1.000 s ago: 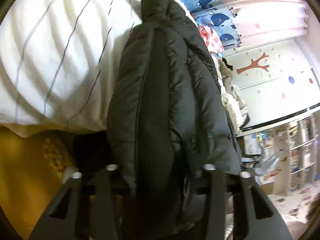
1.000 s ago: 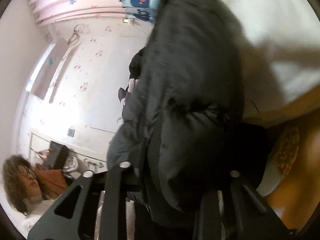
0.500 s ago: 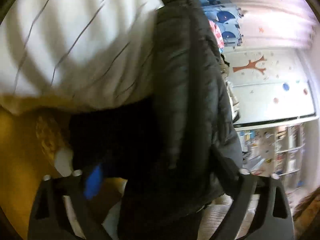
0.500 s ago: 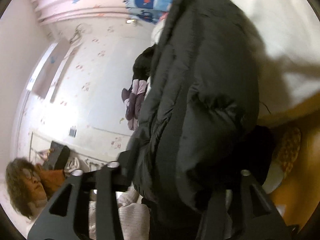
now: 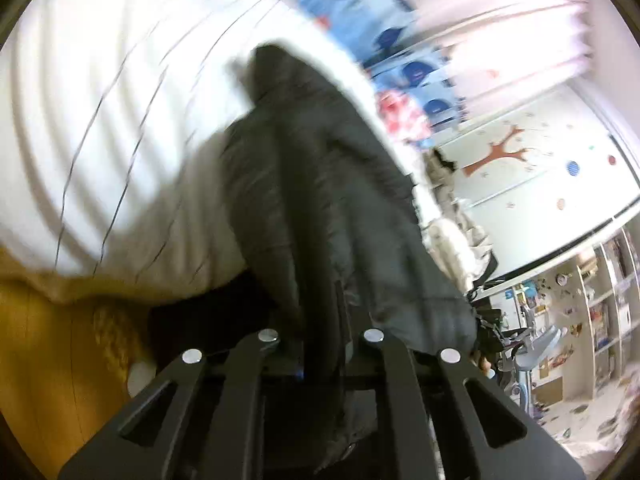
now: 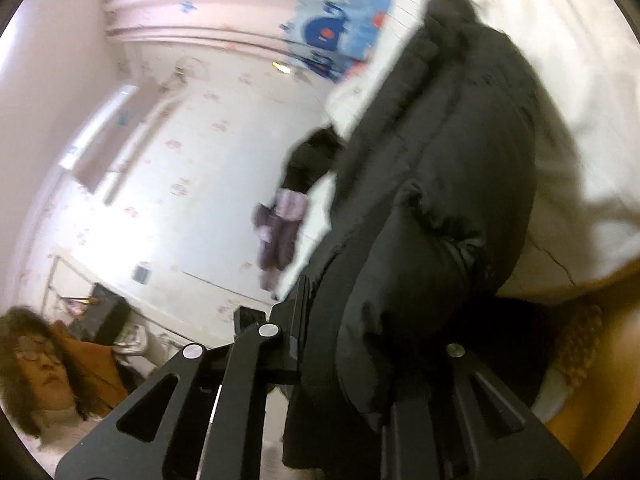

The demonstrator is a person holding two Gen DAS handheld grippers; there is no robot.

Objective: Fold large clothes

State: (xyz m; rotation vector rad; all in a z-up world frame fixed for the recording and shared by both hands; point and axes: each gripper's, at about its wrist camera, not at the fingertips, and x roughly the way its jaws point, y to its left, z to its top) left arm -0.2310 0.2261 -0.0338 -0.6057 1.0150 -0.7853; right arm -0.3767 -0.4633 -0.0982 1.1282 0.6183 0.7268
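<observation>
A black puffer jacket (image 5: 320, 208) lies lengthwise on a white striped bedsheet (image 5: 100, 112), its near end hanging over the bed edge. My left gripper (image 5: 322, 344) is shut on the jacket's near edge; cloth fills the gap between its fingers. The same jacket (image 6: 432, 208) fills the right wrist view. My right gripper (image 6: 360, 352) is shut on the jacket's bulky near end, which hides its right finger.
The bed's yellow wooden side (image 5: 44, 360) runs below the sheet. A pile of other clothes (image 5: 448, 216) lies at the far side of the bed. A person (image 6: 44, 364) sits by the wall. Shelves (image 5: 592, 312) stand at the right.
My left gripper opened wide half a second ago and has closed on the jacket again, nearer the hem's middle. The jacket has shifted on the sheet. Both views are motion-blurred.
</observation>
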